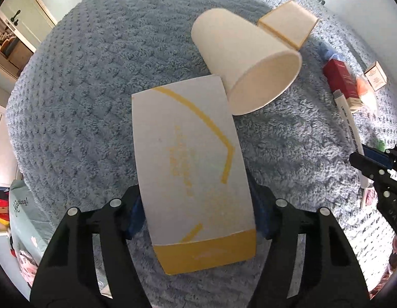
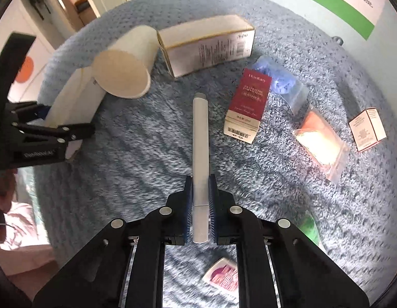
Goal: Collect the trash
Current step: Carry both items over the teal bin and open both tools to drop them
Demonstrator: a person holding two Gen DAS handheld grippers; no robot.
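Note:
My left gripper (image 1: 198, 213) is shut on a white carton with yellow bands (image 1: 190, 169), held over the blue rug; the carton (image 2: 72, 102) and that gripper (image 2: 70, 131) show at the left of the right wrist view. My right gripper (image 2: 200, 192) is shut on a white marker pen (image 2: 200, 138) that points forward; the pen (image 1: 348, 125) and that gripper (image 1: 373, 164) appear at the right edge of the left wrist view. A paper cup (image 1: 247, 61) lies on its side just beyond the carton, and also shows in the right wrist view (image 2: 124, 66).
On the fluffy blue rug (image 2: 147, 154) lie a long white box (image 2: 206, 43), a red box (image 2: 247, 102), a bag of blue bits (image 2: 280, 82), an orange bag (image 2: 319, 141), a small white box (image 2: 367, 128), a green item (image 2: 310, 227) and a pink packet (image 2: 221, 274).

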